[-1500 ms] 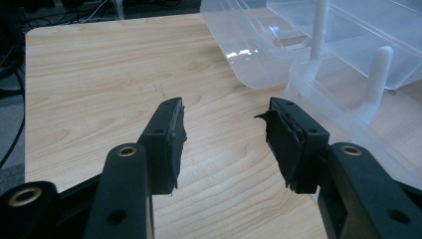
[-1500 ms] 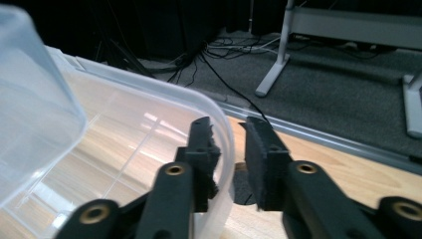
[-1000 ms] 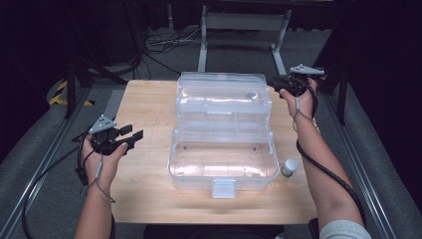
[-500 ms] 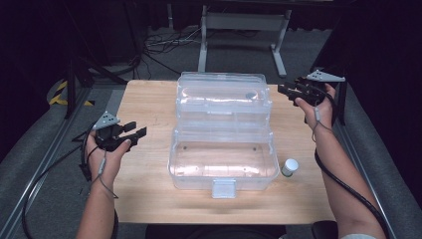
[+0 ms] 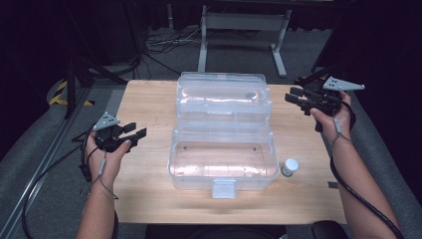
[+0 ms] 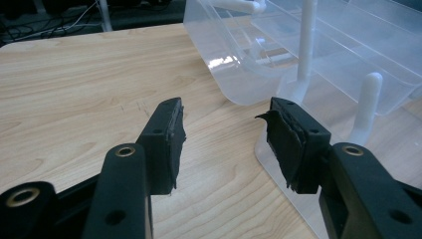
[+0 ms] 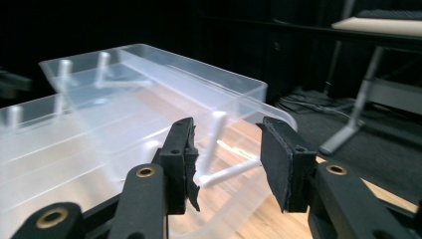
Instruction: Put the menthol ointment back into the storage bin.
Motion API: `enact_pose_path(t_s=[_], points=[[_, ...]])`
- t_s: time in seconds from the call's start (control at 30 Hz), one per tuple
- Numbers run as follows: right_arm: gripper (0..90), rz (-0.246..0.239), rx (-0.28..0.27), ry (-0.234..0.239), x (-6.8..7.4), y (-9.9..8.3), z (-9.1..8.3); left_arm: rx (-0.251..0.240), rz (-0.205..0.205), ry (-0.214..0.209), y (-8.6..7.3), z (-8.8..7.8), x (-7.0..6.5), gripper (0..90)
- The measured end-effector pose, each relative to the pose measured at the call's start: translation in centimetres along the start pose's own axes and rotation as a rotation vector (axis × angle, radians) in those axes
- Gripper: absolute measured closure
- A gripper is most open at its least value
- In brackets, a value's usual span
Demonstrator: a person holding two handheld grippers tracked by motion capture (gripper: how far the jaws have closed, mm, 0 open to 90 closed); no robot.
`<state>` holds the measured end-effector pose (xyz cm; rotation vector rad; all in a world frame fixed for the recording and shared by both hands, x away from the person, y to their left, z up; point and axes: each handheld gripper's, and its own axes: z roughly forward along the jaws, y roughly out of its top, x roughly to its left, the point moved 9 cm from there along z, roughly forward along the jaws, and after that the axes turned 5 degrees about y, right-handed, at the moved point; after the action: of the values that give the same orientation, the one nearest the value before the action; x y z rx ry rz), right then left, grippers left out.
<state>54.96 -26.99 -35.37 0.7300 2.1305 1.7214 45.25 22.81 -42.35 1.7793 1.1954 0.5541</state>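
Since the earlier frame, the right gripper has drawn away from the upper tier of the clear plastic organiser box toward the right edge of the tabletop, and its jaws have just been opening with nothing between them. It now hovers near the far right corner, jaws well apart and empty, pointing at the box's raised tray. From the right gripper view the white hinge arm of that tray lies beyond the gap between the jaws. At the left edge the left gripper stays where it was, jaws parted and holding nothing, aimed at the box's side. Standing open in the middle of the tabletop, the box has a small dark item, perhaps a cap, in its upper tier. A small white-capped bottle stands just beside its near right corner.
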Motion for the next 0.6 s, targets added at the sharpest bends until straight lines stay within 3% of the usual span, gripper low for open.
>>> enact_pose_path(t_s=[0.13,0.3,0.6], points=[[57.3,-0.008,0.004,0.054,1.3,-0.1,-1.0,0.005,0.001,-0.004,-0.1,0.1,-0.1,49.4],[57.2,-0.018,0.006,0.087,2.0,-0.1,-1.4,0.004,0.000,-0.004,-0.1,0.1,-0.1,49.4],[55.8,-0.046,0.050,0.105,2.6,-1.0,-1.9,0.005,0.000,-0.005,-0.1,0.1,-0.2,49.3]])
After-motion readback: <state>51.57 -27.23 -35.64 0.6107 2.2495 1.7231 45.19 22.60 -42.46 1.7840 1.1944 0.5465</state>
